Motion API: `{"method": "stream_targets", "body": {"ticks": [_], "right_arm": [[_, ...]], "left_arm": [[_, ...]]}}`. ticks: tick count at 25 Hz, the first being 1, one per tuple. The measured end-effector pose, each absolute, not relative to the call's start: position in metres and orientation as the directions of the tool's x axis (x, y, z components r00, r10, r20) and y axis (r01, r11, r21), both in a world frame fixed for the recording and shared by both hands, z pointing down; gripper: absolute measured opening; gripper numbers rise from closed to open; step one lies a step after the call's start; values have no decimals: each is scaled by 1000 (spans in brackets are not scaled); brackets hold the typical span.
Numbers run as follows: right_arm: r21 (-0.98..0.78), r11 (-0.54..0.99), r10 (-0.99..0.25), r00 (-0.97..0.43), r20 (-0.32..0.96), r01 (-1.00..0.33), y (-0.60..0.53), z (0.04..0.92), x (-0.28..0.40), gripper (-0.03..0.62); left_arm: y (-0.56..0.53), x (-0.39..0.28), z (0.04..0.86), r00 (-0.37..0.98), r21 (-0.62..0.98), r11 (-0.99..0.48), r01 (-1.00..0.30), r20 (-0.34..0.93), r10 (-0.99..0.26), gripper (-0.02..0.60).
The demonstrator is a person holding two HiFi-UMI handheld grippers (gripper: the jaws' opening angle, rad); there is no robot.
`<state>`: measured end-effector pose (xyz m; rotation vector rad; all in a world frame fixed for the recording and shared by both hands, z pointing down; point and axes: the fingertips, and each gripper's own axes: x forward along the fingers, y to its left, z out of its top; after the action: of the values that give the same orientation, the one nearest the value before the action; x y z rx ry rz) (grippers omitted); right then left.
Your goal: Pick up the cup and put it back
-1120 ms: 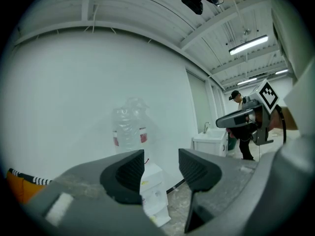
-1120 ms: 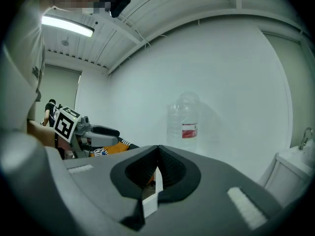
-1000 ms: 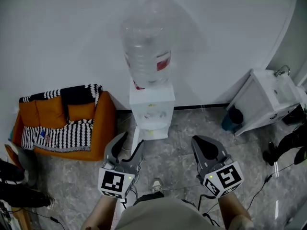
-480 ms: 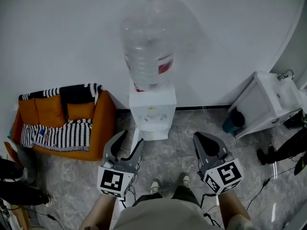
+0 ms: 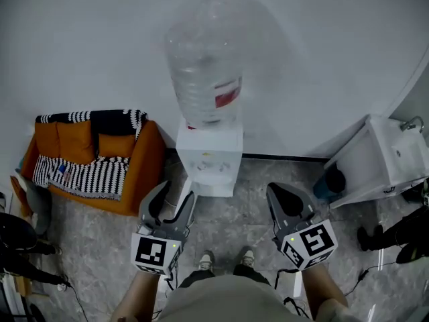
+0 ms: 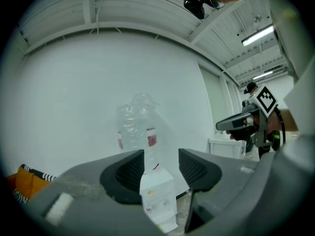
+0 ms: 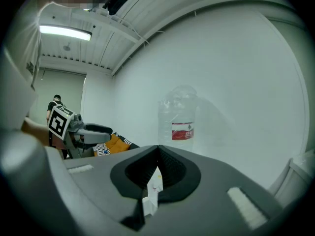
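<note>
No cup can be made out in any view. A white water dispenser (image 5: pixel 208 159) with a big clear bottle (image 5: pixel 203 66) stands against the wall, straight ahead. My left gripper (image 5: pixel 173 197) hovers over the floor short of it, open and empty; in the left gripper view the dispenser (image 6: pixel 157 195) shows through the gap between the jaws of that gripper (image 6: pixel 161 166). My right gripper (image 5: pixel 283 196) floats to the right at the same distance, its jaws pressed together with nothing between them, as the right gripper view (image 7: pixel 157 154) confirms.
An orange sofa with a striped blanket (image 5: pixel 94 159) sits left of the dispenser. A white cabinet (image 5: pixel 389 159) and a dark blue bin (image 5: pixel 330 183) stand at the right. Cables trail over the grey stone floor (image 5: pixel 234 213). The person's shoes (image 5: pixel 224 260) show below.
The person has stepped toward the dispenser, carrying both grippers forward. The sofa and cabinet have slid across the head view. Neither gripper's jaws have changed.
</note>
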<state>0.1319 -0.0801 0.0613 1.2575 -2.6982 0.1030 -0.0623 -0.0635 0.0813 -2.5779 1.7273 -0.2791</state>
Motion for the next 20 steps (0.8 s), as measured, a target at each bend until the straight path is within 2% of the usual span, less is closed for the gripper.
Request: {"method": "stream_targets", "body": {"ticks": [4, 10, 13, 20], "right_arm": [[-3, 683, -717, -672, 188, -730, -95, 67, 146, 3], [17, 743, -655, -722, 221, -669, -115, 90, 152, 3], [23, 744, -655, -722, 221, -668, -128, 102, 149, 3], [28, 725, -677, -705, 211, -688, -161, 145, 142, 3]], "left_arm": [[-70, -50, 82, 293, -69, -304, -950, 137, -946, 227], [-84, -48, 99, 226, -99, -240, -966, 138, -964, 227], [-90, -49, 117, 208, -113, -228, -967, 165, -964, 227], [-113, -58, 169, 198, -77, -210, -975, 137, -971, 227]]}}
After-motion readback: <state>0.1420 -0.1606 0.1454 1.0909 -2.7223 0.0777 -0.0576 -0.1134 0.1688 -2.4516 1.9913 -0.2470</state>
